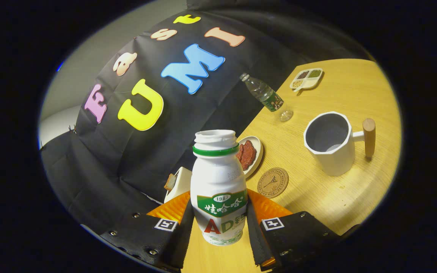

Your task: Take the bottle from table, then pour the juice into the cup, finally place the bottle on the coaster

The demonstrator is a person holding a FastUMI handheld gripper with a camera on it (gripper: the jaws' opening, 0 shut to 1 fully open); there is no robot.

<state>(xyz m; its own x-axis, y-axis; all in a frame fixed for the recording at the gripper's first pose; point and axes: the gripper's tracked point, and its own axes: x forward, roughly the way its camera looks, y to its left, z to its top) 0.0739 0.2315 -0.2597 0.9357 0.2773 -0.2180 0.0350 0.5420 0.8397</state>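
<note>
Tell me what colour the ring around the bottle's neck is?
Green, on the white plastic bottle held in the hand-held gripper, clearest in the gripper view.

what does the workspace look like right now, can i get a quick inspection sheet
Surface: wooden table, tilted in the gripper view, with a few small specks near the cup.
Job's things: white juice bottle, cap off, held between the tongs; white cup with a wooden handle, upright, beyond and to the right; round coaster, bare, between bottle and cup.
Clutter: clear water bottle lying on its side; divided snack tray at the far end; small plate with reddish food behind the juice bottle; white container by the wall.
Grippers: tongs closed on the juice bottle, one finger on each side.
Cables: nothing seen.
Surroundings: black cloth booth wall.
</note>
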